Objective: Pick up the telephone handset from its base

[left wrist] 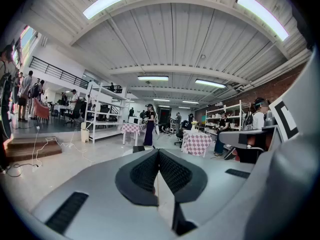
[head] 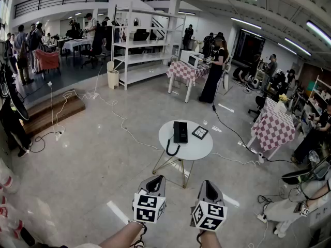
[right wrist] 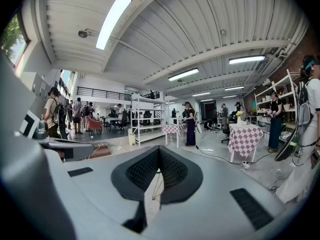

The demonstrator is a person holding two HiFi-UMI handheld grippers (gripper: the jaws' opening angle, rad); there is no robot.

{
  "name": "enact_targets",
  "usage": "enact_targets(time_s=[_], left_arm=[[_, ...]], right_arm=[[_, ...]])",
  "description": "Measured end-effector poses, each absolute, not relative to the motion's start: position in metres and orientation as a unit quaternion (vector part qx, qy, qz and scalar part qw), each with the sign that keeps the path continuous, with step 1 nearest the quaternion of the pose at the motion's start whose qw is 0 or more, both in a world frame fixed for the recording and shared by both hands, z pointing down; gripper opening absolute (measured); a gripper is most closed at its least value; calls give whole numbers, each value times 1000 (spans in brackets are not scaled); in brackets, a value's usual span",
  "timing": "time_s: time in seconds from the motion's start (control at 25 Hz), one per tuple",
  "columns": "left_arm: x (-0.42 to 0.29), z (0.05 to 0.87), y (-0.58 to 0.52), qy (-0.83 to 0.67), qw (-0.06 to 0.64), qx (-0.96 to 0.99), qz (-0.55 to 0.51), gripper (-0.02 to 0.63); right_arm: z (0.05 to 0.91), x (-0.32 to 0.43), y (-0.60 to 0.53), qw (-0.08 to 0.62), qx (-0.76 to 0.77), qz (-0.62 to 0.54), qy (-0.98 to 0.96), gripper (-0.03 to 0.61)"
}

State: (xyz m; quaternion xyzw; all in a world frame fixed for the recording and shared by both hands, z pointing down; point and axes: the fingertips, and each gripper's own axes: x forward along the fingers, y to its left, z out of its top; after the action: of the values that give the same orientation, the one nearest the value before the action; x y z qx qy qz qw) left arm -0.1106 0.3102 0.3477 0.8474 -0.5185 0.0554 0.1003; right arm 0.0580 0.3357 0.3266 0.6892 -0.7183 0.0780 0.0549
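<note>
The black telephone (head: pixel 180 132) lies on a small round white table (head: pixel 191 150) in the middle of the floor, its handset resting on the base. Its coiled cord (head: pixel 171 149) hangs over the table's near edge. Both grippers are held low in front of me, well short of the table and pointing toward it. The left gripper (head: pixel 154 180) is shut with nothing between its ribbed pads (left wrist: pixel 145 171). The right gripper (head: pixel 209 185) is likewise shut and empty, its pads (right wrist: pixel 172 170) meeting at the tip. Bare forearms show behind the marker cubes.
A small black-and-white square (head: pixel 199 133) lies on the table beside the phone. Cables (head: pixel 124 125) trail over the glossy floor. Checked-cloth tables (head: pixel 272 127) stand right and behind, white shelving (head: pixel 139 45) at the back. Several people stand around; one sits at the right (head: pixel 289 208).
</note>
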Motion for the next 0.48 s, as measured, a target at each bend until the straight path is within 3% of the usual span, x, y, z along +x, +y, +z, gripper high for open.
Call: enact_targets(time_s=[0.48], left_arm=[[-134, 354, 297, -518, 104, 848, 55, 15]], right_arm=[[333, 33, 321, 25, 676, 108, -728, 23]])
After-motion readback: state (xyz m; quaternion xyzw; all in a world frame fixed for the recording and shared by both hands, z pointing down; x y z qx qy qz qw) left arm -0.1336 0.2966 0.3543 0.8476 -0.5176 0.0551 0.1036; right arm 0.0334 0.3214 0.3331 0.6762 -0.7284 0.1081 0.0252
